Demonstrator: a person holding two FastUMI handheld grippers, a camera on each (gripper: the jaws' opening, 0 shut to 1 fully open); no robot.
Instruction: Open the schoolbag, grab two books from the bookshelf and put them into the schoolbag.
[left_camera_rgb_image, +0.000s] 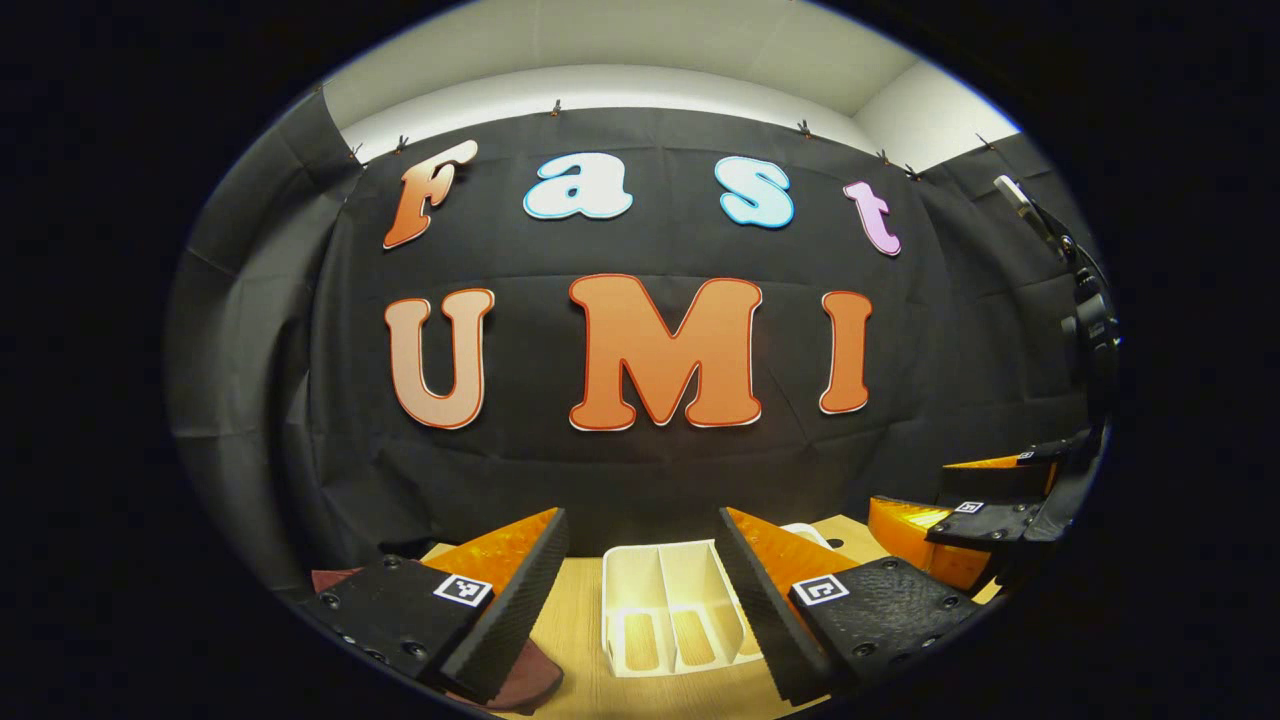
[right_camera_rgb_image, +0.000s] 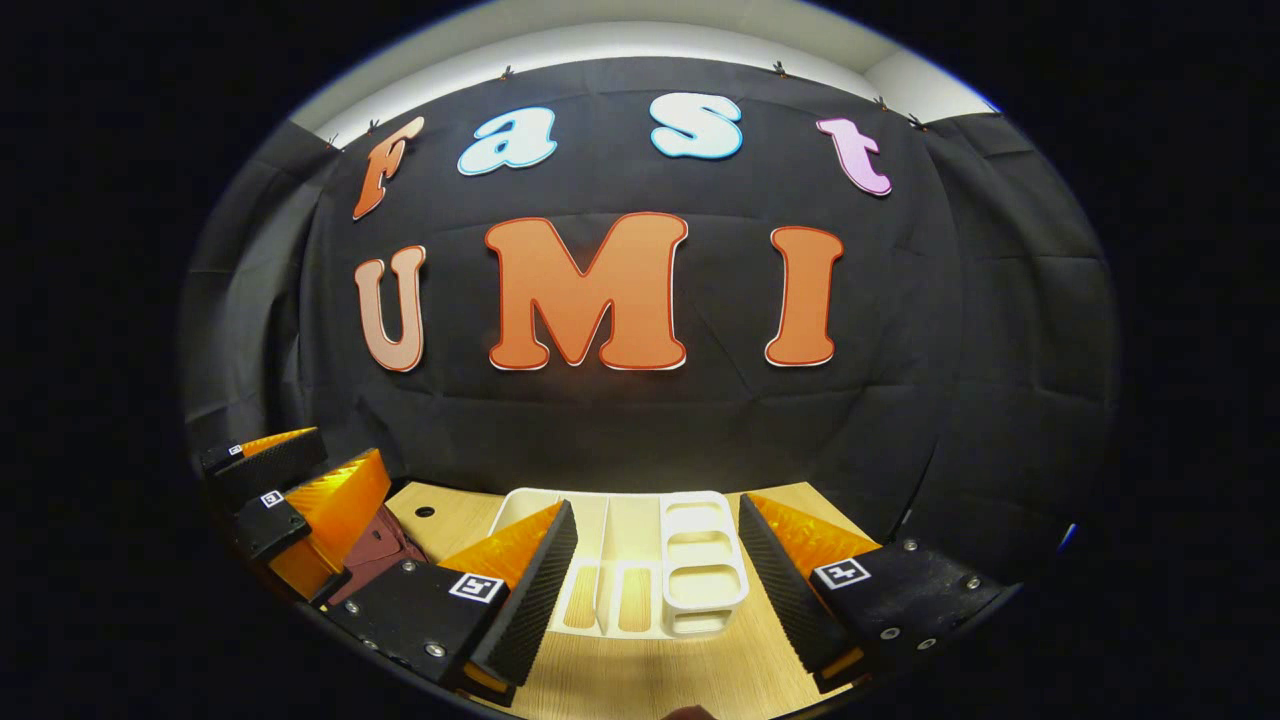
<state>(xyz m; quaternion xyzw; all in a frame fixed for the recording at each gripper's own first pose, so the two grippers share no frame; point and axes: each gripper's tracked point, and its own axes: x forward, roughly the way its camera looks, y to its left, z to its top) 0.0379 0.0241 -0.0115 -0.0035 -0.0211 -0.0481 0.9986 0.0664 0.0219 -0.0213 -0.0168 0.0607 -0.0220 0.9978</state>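
A white bookshelf rack (left_camera_rgb_image: 665, 600) with upright dividers stands on the wooden table (left_camera_rgb_image: 580, 625), and the wood shows through its slotted bottom. My left gripper (left_camera_rgb_image: 642, 515) is open and holds nothing, with the rack straight ahead between its fingers. A dark red schoolbag (left_camera_rgb_image: 530, 680) lies under its left finger. In the right gripper view the rack (right_camera_rgb_image: 640, 560) sits between the open fingers of my right gripper (right_camera_rgb_image: 656, 505), and the schoolbag (right_camera_rgb_image: 375, 555) lies to the left. The right gripper (left_camera_rgb_image: 910, 490) appears at the right of the left gripper view; the left gripper (right_camera_rgb_image: 345, 455) hovers over the bag.
The black cloth wall (left_camera_rgb_image: 640, 470) closes off the table (right_camera_rgb_image: 440, 510) right behind the rack. A black rig (left_camera_rgb_image: 1090, 310) rises above the right gripper at the right edge. Bare wood (right_camera_rgb_image: 650, 670) lies in front of the rack.
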